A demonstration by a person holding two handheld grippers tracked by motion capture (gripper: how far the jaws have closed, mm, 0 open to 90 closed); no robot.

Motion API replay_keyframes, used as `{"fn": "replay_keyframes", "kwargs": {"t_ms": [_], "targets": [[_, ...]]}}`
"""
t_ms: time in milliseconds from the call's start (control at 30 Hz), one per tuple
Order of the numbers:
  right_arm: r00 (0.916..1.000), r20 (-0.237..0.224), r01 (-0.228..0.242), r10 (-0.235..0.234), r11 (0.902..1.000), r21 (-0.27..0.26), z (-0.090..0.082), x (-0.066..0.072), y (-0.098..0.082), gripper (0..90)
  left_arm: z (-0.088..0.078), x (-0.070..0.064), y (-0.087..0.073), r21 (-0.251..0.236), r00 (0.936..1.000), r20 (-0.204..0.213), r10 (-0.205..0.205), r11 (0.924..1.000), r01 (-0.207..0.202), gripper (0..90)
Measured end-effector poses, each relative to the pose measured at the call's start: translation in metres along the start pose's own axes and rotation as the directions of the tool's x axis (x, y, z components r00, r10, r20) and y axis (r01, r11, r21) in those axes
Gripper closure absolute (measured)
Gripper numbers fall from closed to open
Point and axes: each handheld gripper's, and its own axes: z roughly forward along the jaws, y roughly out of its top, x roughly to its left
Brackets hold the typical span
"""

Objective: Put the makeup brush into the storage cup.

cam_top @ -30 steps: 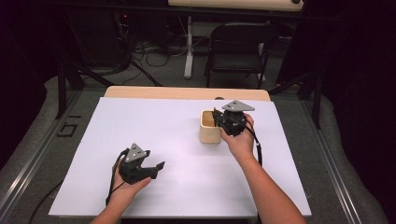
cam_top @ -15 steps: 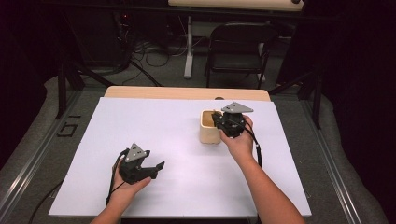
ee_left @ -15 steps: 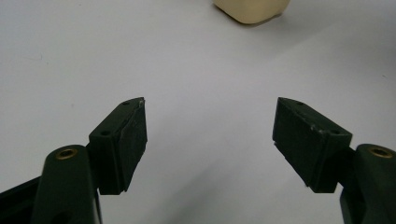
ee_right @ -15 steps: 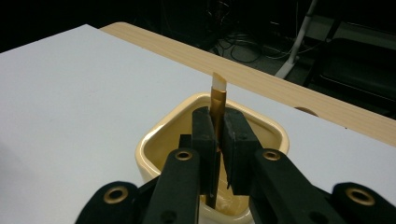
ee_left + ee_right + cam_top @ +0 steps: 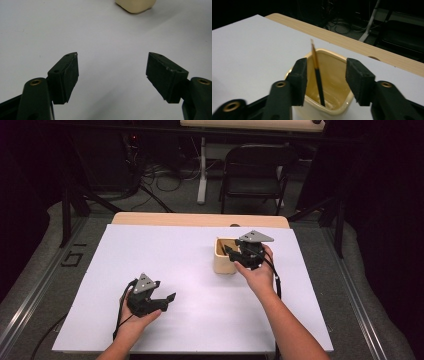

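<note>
Pencil [image 5: 316, 70] upright in cream cup [image 5: 329, 82] near surface's far edge, between just-opened right hand-held gripper [image 5: 325, 75] jaws; left hand-held gripper [image 5: 112, 72] apart.

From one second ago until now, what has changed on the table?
The right gripper has just been opening its fingers over the cup; the pencil stands free between them, leaning inside the cup. The left gripper stayed open on the table, and the cup kept its place.
</note>
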Motion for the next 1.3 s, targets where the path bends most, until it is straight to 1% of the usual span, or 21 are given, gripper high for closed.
{"fn": "replay_keyframes", "kwargs": {"t_ms": [67, 133, 167, 333, 600, 933, 1133, 1233, 1300], "targets": [[1.0000, 0.003, 0.000, 0.001, 1.0000, -0.003, -0.001, -0.001, -0.002, 43.3, 0.000, 0.000, 0.000, -0.002, 1.0000, -0.002, -0.001, 1.0000, 0.001, 26.7], [0.9999, 0.003, -0.012, 0.012, 0.9999, -0.010, -0.003, -0.003, -0.004, 41.5, 0.000, 0.000, 0.000, -0.002, 1.0000, -0.003, -0.002, 1.0000, 0.002, 26.7], [0.9999, 0.003, -0.010, 0.010, 0.9999, -0.011, -0.004, -0.003, -0.004, 40.7, 0.000, 0.000, 0.000, -0.002, 1.0000, -0.003, -0.002, 1.0000, 0.002, 26.7], [0.9997, 0.004, -0.026, 0.026, 0.9996, -0.008, -0.007, -0.004, -0.006, 40.3, 0.000, 0.000, 0.000, 0.001, 1.0000, -0.003, 0.000, 1.0000, 0.000, 26.7], [0.9999, 0.002, -0.017, 0.017, 0.9998, -0.011, -0.009, -0.003, -0.004, 39.3, 0.000, 0.001, 0.000, 0.001, 1.0000, -0.002, -0.004, 1.0000, 0.004, 26.7], [0.9997, -0.008, -0.024, 0.024, 0.9996, -0.014, -0.011, 0.000, -0.003, 39.3, -0.001, 0.001, 0.000, -0.001, 1.0000, -0.003, -0.008, 1.0000, 0.008, 26.7], [0.9996, -0.017, -0.023, 0.023, 0.9997, -0.006, -0.017, 0.001, -0.002, 39.3, -0.001, 0.001, 0.000, -0.005, 0.9999, -0.005, -0.011, 0.9999, 0.011, 26.7], [0.9998, -0.018, -0.010, 0.010, 0.9999, 0.000, -0.023, 0.002, -0.003, 39.3, -0.002, 0.001, 0.000, -0.006, 0.9999, -0.007, -0.013, 0.9999, 0.013, 26.7], [0.9997, -0.021, -0.011, 0.011, 0.9999, -0.005, -0.026, 0.002, -0.004, 39.3, -0.003, 0.002, 0.000, -0.003, 0.9999, -0.006, -0.011, 0.9999, 0.010, 26.7]]}}
